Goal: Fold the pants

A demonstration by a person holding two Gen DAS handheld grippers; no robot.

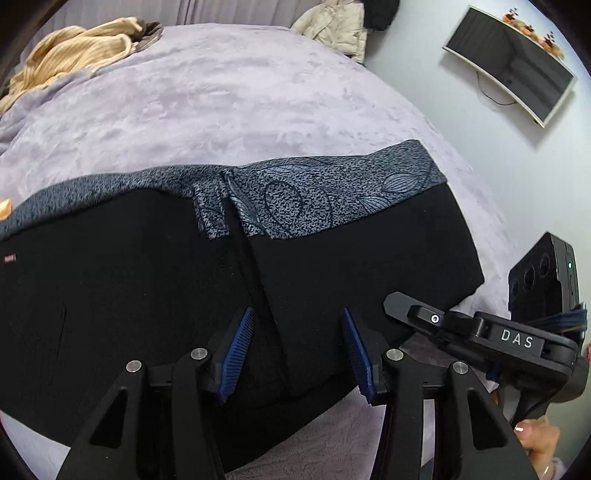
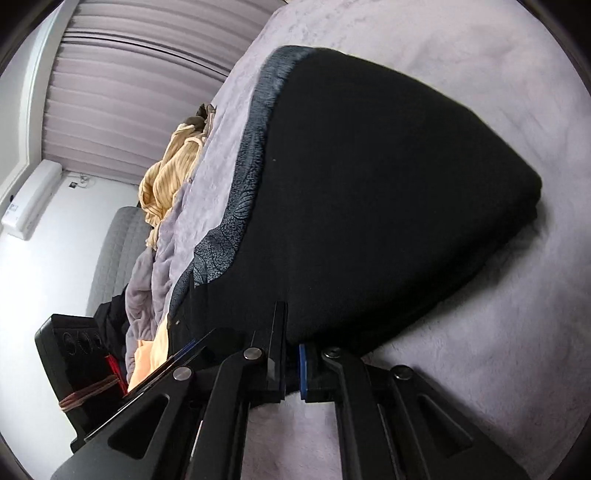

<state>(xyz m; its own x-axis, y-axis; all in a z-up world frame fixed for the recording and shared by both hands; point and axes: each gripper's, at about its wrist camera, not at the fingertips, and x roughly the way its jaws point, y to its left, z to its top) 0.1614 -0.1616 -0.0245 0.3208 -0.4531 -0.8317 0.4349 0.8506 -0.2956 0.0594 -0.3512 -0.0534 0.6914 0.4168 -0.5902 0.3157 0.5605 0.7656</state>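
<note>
The black pants [image 1: 147, 288] with a grey patterned waistband [image 1: 303, 192] lie folded on the lilac bedspread [image 1: 221, 103]. My left gripper [image 1: 297, 332] is open, its blue pads [image 1: 236, 343] spread over the near edge of the pants, holding nothing. My right gripper [image 1: 424, 314] shows at the right of the left wrist view, at the pants' near right corner. In the right wrist view the right gripper [image 2: 291, 365] is shut on the edge of the pants [image 2: 388, 184], fabric pinched between its fingers.
A yellow ribbed garment [image 1: 74, 51] lies bunched at the bed's far left corner. A beige jacket [image 1: 336, 26] sits at the far edge. A wall TV [image 1: 513, 66] hangs at right. Curtains [image 2: 129, 92] and a grey headboard [image 2: 118, 251] show in the right wrist view.
</note>
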